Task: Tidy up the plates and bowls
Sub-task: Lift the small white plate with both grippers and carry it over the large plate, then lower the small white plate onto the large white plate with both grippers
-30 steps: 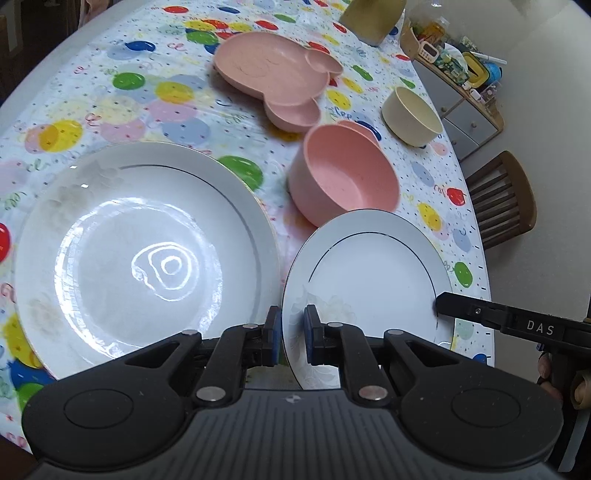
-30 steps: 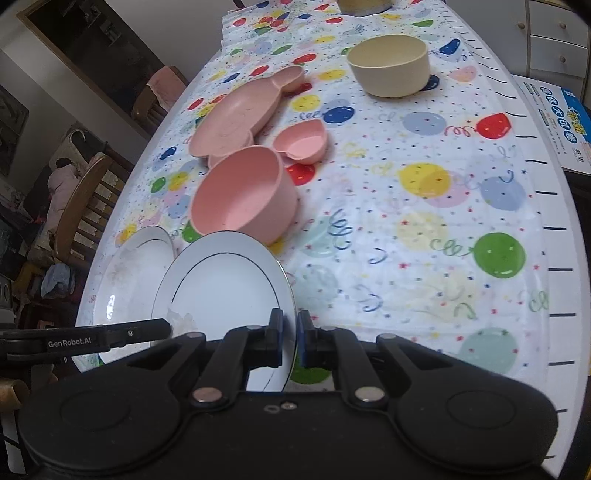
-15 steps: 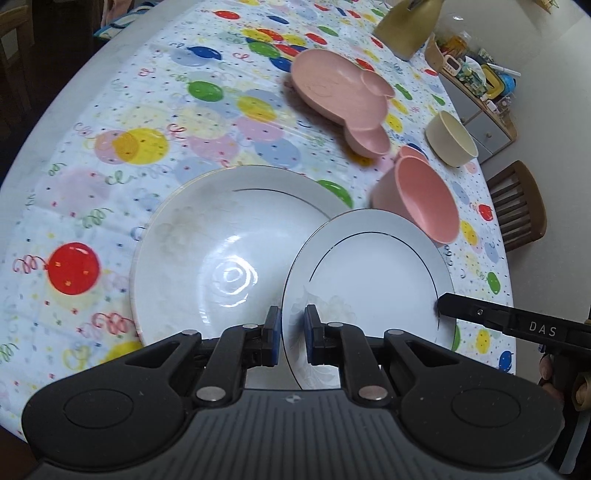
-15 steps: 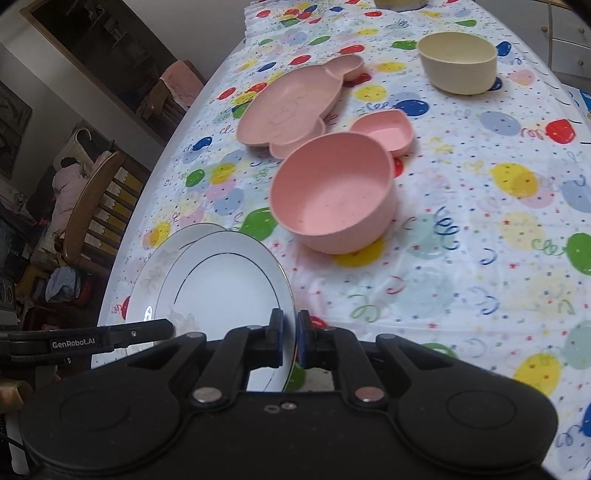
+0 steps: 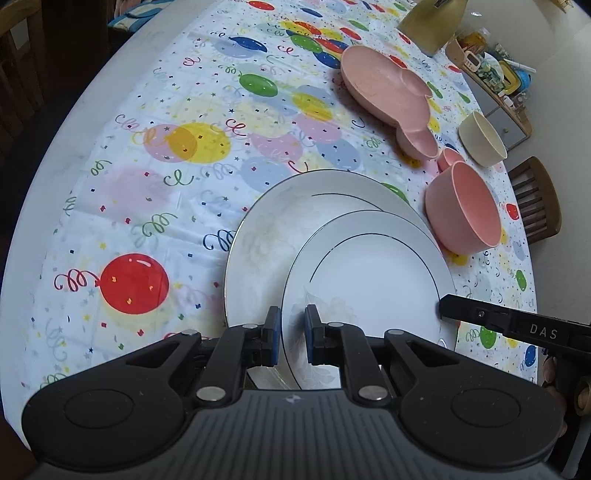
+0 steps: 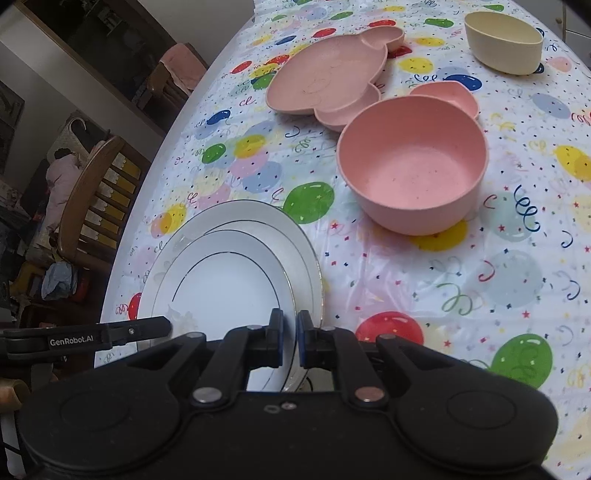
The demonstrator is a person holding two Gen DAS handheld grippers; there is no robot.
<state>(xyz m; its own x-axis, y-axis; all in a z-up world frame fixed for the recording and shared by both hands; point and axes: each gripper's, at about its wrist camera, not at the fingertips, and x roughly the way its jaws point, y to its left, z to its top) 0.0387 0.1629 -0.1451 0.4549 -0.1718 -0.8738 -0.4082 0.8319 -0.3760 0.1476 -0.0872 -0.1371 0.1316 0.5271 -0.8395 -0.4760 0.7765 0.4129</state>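
"DAS" on right gripper (image 5: 443,308), "GenRobot.AI" on left gripper (image 6: 166,326)

My right gripper (image 6: 290,341) is pinching the rim of the small white plate (image 6: 221,280), holding it over the big white plate (image 6: 258,216). A pink bowl (image 6: 412,162) is sitting nearby.

Balloon-print plastic tablecloth (image 5: 177,155) covers round table. Beyond tablecloth's far edge: olive-yellow container (image 5: 432,22), base only in view. Brown slatted wooden chair (image 5: 535,199) just off tablecloth's right edge; second wooden chair (image 6: 92,192) at left edge. Cluttered cabinet top (image 5: 495,70) behind.
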